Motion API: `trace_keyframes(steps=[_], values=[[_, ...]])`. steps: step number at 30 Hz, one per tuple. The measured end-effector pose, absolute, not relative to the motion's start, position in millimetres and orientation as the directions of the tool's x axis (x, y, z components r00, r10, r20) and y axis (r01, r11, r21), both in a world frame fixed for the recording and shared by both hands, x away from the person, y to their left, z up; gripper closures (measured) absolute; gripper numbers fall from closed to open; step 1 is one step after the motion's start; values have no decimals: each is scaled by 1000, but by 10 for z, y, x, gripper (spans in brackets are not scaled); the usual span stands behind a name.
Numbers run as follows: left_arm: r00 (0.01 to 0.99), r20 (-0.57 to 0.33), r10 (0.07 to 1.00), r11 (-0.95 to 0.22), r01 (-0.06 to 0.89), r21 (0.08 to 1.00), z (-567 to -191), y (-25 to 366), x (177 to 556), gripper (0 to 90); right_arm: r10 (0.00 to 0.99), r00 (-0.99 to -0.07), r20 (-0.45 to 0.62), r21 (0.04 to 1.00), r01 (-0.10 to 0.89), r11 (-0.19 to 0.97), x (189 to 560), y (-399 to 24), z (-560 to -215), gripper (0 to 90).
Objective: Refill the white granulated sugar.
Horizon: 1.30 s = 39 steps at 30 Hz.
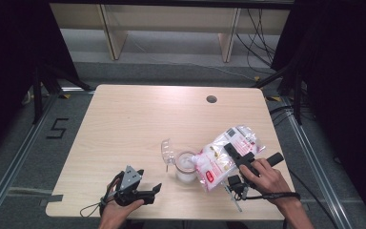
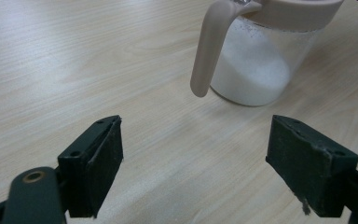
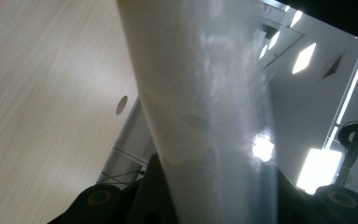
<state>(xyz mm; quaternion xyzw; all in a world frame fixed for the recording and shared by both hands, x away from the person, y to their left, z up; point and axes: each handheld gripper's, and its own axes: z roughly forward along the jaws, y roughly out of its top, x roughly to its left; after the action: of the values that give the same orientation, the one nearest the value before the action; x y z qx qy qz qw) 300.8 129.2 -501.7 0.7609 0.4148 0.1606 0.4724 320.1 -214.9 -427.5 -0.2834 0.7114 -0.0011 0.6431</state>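
A clear jar [image 1: 186, 168] with a beige rim and handle holds white powder; its clear lid [image 1: 166, 149] stands flipped open to the left. A plastic bag [image 1: 221, 160] of white grains with a red label leans against the jar's right side, mouth end down at the jar. My right gripper [image 1: 232, 151] is shut on the bag, whose translucent film [image 3: 205, 102] runs up between the jaws. My left gripper [image 1: 145, 193] rests near the table's front edge, open with nothing between its fingers. Just beyond its jaws [image 2: 196, 135] stands the jar [image 2: 256, 70], with its handle [image 2: 209, 51] turned toward them.
The wooden table [image 1: 133, 119] has a round cable hole [image 1: 211, 99] at the back right. Its front edge runs just below both hands. Beyond the far edge stand shelf legs and loose cables on the floor.
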Motion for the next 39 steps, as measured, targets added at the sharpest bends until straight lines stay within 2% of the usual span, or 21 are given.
trace_keyframes(steps=[3, 6, 7, 8, 14, 15, 16, 17, 19, 21, 22, 24, 27, 32, 34, 37, 38, 39], values=[[603, -159, 782, -199, 483, 853, -5019, 1284, 3004, 179, -368, -35, -929, -323, -407, 854, 3198, -2157, -4277, 848], [605, -149, 782, -209, 480, 852, -5017, 1291, 3007, 180, -379, -25, -925, -334, -424, 842, 3207, -2137, -4237, 848], [603, -159, 782, -200, 483, 853, -5018, 1284, 3004, 180, -327, -60, -943, -274, -417, 867, 3192, -2146, -4253, 849], [603, -161, 781, -199, 484, 852, -5018, 1284, 3003, 180, -340, -26, -940, -293, -446, 846, 3204, -2131, -4227, 849], [604, -162, 780, -198, 484, 852, -5019, 1283, 3002, 180, -286, -83, -955, -226, -422, 878, 3194, -2161, -4238, 849], [604, -162, 780, -199, 485, 852, -5018, 1283, 3001, 180, -308, -56, -950, -252, -448, 858, 3214, -2153, -4217, 849], [604, -161, 781, -199, 484, 852, -5018, 1284, 3002, 180, -312, -68, -948, -252, -440, 862, 3211, -2157, -4217, 849], [603, -162, 781, -198, 485, 852, -5018, 1284, 3003, 180, -276, -97, -956, -211, -421, 882, 3205, -2176, -4247, 849], [604, -158, 781, -201, 484, 852, -5017, 1286, 3004, 180, -267, -86, -960, -208, -423, 882, 3206, -2185, -4253, 849], [604, -164, 780, -197, 486, 852, -5018, 1282, 3001, 180, -306, -67, -950, -247, -443, 862, 3224, -2169, -4220, 849], [608, -142, 781, -213, 474, 855, -5014, 1295, 3009, 180, -256, -111, -960, -188, -418, 889, 3219, -2201, -4259, 850], [607, -162, 778, -202, 486, 850, -5017, 1286, 3001, 180, -269, -105, -957, -201, -426, 882, 3228, -2200, -4245, 849], [613, -132, 779, -226, 470, 853, -5010, 1306, 3012, 180, -264, -111, -958, -195, -424, 884, 3243, -2222, -4247, 849], [606, -161, 779, -200, 483, 852, -5017, 1285, 3004, 180, -260, -102, -960, -189, -447, 874, 3258, -2259, -4241, 849], [606, -150, 781, -210, 481, 851, -5014, 1293, 3007, 180, -195, -150, -969, -115, -424, 898, 3249, -2286, -4279, 849], [612, -137, 779, -222, 474, 852, -5009, 1301, 3010, 179, -213, -127, -969, -133, -460, 878, 3271, -2287, -4241, 849], [611, -139, 779, -221, 475, 852, -5010, 1300, 3010, 180, -174, -166, -971, -86, -436, 896, 3262, -2303, -4274, 850], [611, -139, 779, -221, 475, 852, -5010, 1300, 3010, 180, -181, -164, -970, -92, -440, 893, 3267, -2304, -4271, 849]])
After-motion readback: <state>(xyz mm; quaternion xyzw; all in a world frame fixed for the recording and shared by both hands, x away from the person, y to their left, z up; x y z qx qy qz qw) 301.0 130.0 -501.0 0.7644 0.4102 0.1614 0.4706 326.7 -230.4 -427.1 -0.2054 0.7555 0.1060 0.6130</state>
